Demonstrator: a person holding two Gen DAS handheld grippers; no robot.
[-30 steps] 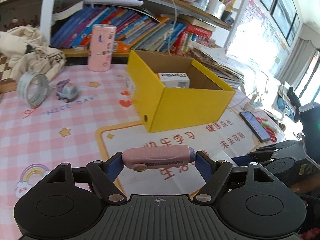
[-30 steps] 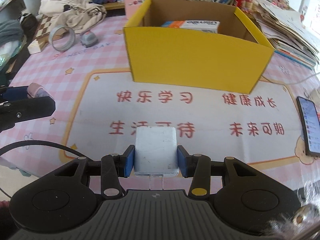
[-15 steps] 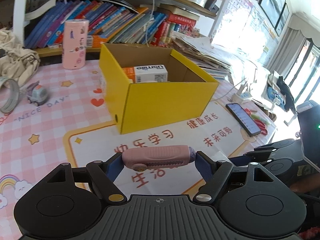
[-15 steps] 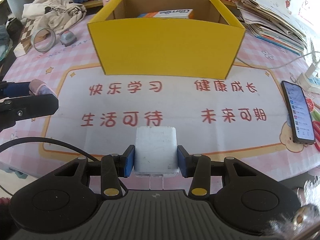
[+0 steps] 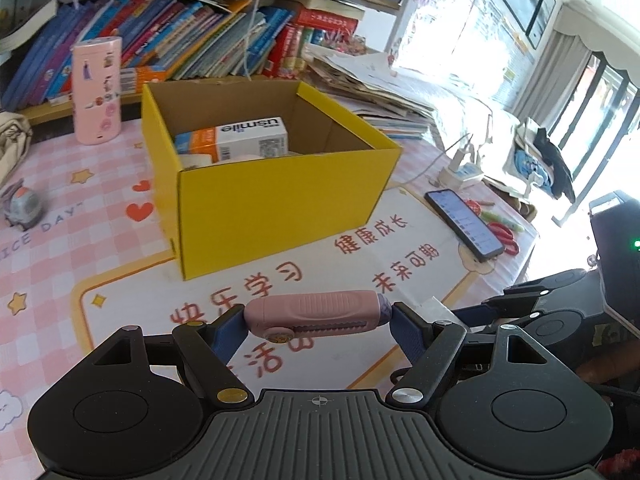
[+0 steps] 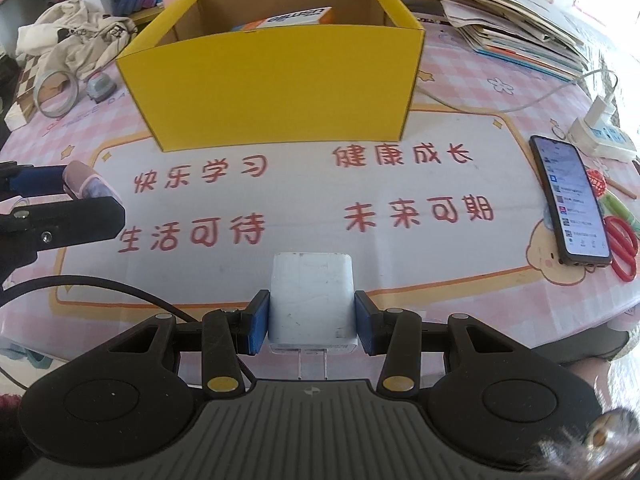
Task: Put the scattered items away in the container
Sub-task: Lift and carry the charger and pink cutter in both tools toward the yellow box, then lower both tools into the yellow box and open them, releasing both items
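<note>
Left tool [image 5: 318, 316]: closed on a pink utility knife [image 5: 316, 314], gripped end to end and lying crosswise between the blue pads [image 5: 228, 332], held above the surface.
Right tool [image 6: 311, 320]: clamped on a white charger plug [image 6: 311, 300] by its two flat sides, prongs pointing back toward the camera, held above the near edge of the surface.
Container: yellow cardboard box [image 6: 276, 88], open at the top, standing on the pink checked surface [image 6: 472, 80] beyond both tools, at the far edge of the white mat with red characters [image 6: 304, 200].
Inside the box: a white and orange usmile carton [image 5: 240, 136], lying flat.
Left of the box: small grey toy car [image 6: 100, 86], tape roll [image 6: 56, 92] just beside it.
Right side: smartphone [image 6: 570, 200] face up, red scissors [image 6: 622, 248] beside it.
</note>
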